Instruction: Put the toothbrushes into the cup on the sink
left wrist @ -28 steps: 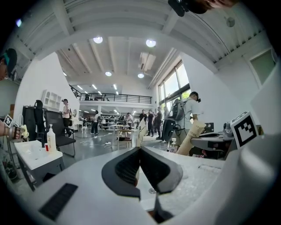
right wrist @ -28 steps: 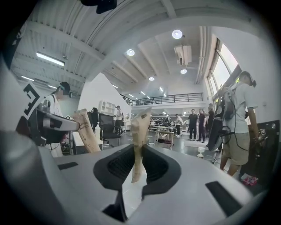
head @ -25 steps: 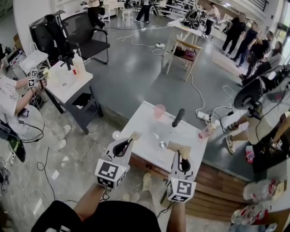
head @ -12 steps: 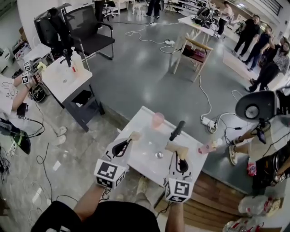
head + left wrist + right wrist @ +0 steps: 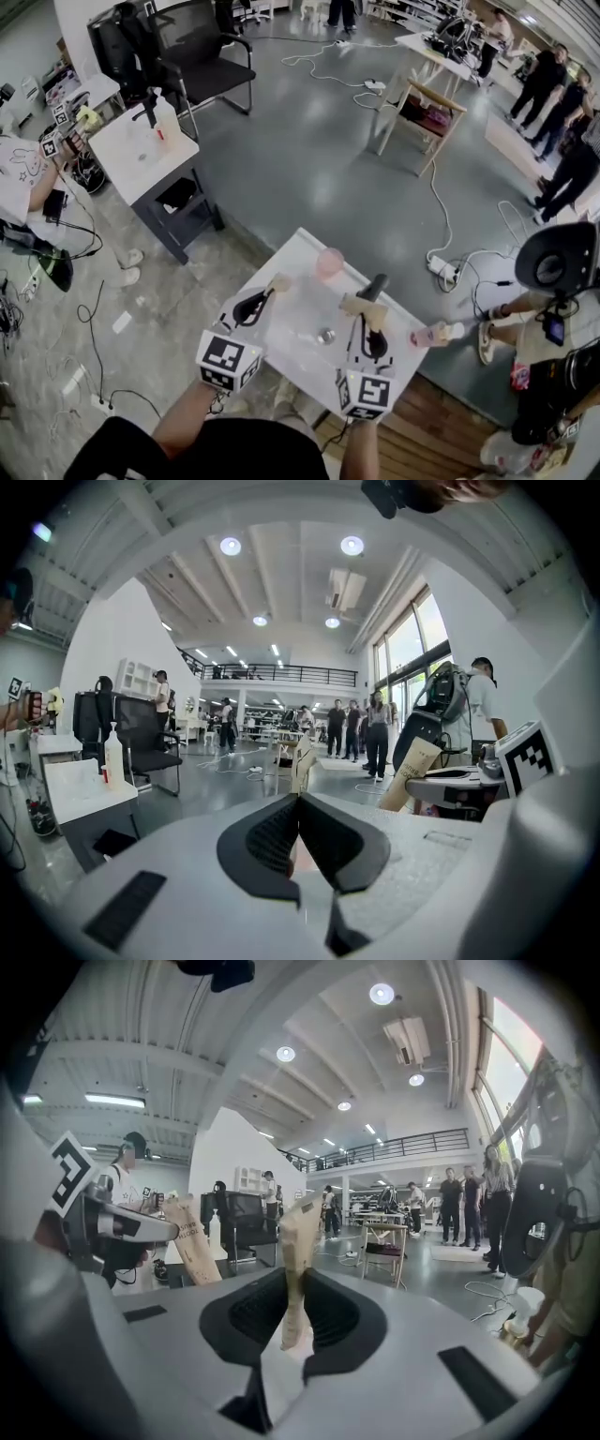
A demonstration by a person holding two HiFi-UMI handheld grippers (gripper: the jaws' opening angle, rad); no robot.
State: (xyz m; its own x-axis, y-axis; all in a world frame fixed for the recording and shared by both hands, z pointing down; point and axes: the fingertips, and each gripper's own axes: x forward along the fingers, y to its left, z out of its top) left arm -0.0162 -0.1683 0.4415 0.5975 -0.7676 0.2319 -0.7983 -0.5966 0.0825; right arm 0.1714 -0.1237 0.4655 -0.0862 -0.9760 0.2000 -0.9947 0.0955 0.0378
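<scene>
A white sink [image 5: 281, 262] with a black faucet [image 5: 375, 284] and a pink cup [image 5: 329, 263] at its far edge stands just ahead in the head view. My left gripper [image 5: 269, 291] is shut on a tan paper-wrapped toothbrush [image 5: 278, 281], held over the sink's left edge. In the left gripper view its jaws [image 5: 298, 803] are pressed together, with the packet seen edge-on. My right gripper [image 5: 364, 314] is shut on a second wrapped toothbrush [image 5: 298, 1241], which stands upright between its jaws [image 5: 298, 1283] over the basin, near the faucet. The left packet [image 5: 192, 1241] also shows in the right gripper view.
A pink bottle [image 5: 433, 334] lies at the sink's right edge. Another white table [image 5: 141, 155] with a bottle stands at the far left, with a seated person [image 5: 19, 187] beside it. A black chair [image 5: 202, 56], floor cables [image 5: 441, 216] and standing people [image 5: 558, 84] are farther off.
Both grippers have moved forward together with their packets, and the sink now lies lower and closer in the head view. The jaws have kept their grip.
</scene>
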